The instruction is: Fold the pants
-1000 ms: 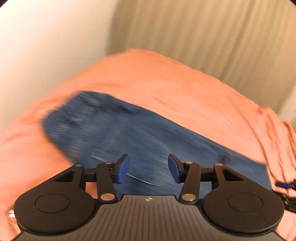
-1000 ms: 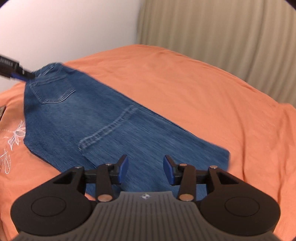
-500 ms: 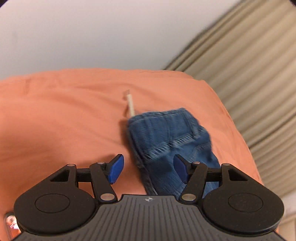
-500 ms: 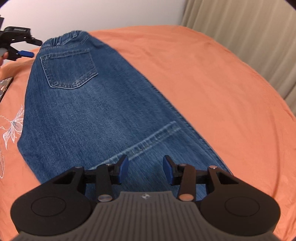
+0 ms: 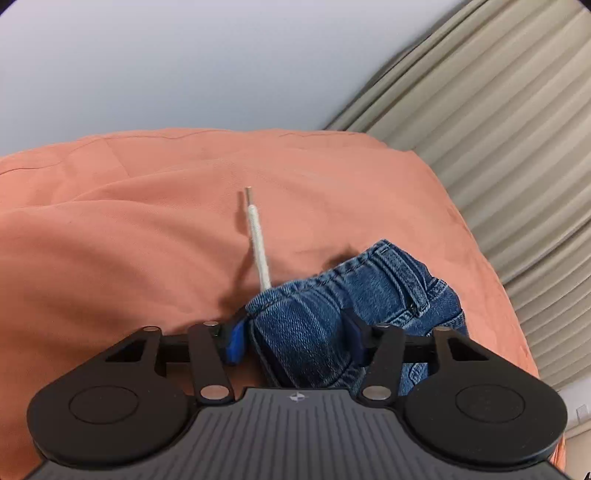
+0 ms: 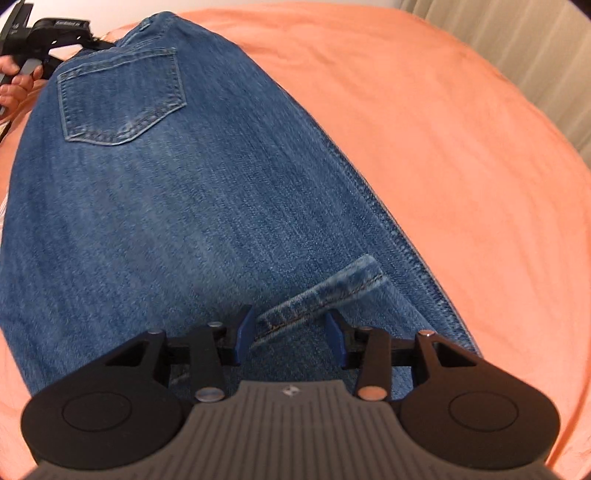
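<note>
Blue jeans (image 6: 177, 206) lie flat on the orange bedsheet (image 6: 461, 147), back pocket up, with a leg hem (image 6: 325, 291) folded over them. My right gripper (image 6: 291, 334) is open, its blue pads on either side of that hem, low over the denim. In the left wrist view my left gripper (image 5: 295, 338) is open around the bunched waistband (image 5: 351, 295); a white drawstring (image 5: 255, 236) sticks out of it. The left gripper also shows in the right wrist view (image 6: 48, 33) at the waist end.
The orange sheet (image 5: 129, 240) covers the whole bed. A white wall (image 5: 184, 66) lies beyond the waist end and beige curtains (image 5: 517, 129) hang along the far side. White flower embroidery (image 6: 3, 206) sits at the left edge.
Both grippers have moved in close to the jeans. The left one now has the waistband between its fingers; the right one has come down over the folded hem.
</note>
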Motion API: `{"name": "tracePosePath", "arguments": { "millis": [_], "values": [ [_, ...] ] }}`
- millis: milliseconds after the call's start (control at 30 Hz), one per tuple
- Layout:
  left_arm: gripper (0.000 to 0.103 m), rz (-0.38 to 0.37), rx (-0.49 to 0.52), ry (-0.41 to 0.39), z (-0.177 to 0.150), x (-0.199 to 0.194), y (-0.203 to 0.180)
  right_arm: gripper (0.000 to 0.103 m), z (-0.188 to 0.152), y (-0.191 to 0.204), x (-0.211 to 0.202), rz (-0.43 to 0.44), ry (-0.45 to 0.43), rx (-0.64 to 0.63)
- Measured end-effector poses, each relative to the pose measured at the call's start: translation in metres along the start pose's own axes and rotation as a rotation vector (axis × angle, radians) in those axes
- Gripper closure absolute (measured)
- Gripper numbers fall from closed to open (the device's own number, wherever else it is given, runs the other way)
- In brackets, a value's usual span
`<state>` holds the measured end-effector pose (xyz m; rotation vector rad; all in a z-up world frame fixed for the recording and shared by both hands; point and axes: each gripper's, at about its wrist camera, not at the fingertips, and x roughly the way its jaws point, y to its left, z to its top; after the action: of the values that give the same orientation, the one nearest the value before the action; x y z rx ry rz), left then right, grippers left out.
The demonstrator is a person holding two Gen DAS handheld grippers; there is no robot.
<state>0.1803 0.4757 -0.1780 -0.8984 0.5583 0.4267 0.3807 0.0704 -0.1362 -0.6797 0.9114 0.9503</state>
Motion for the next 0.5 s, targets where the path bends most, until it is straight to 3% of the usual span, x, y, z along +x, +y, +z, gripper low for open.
{"name": "tracePosePath", "arguments": {
  "millis": [33, 233, 367, 500],
  "values": [
    [0.052, -0.004, 0.003, 0.008, 0.001, 0.002, -0.001, 0.062, 0.002, -0.001, 0.003, 0.005, 0.009, 0.010],
    [0.071, 0.016, 0.040, 0.044, 0.005, -0.003, -0.013, 0.061, 0.004, 0.005, 0.013, -0.005, 0.026, 0.005],
    [0.077, 0.030, 0.082, 0.010, 0.010, -0.025, -0.036, 0.061, 0.001, 0.001, 0.011, 0.002, 0.010, 0.040],
    [0.080, -0.037, 0.101, -0.036, 0.015, -0.062, -0.066, 0.064, -0.002, -0.003, -0.007, 0.015, -0.041, 0.091]
  ]
}}
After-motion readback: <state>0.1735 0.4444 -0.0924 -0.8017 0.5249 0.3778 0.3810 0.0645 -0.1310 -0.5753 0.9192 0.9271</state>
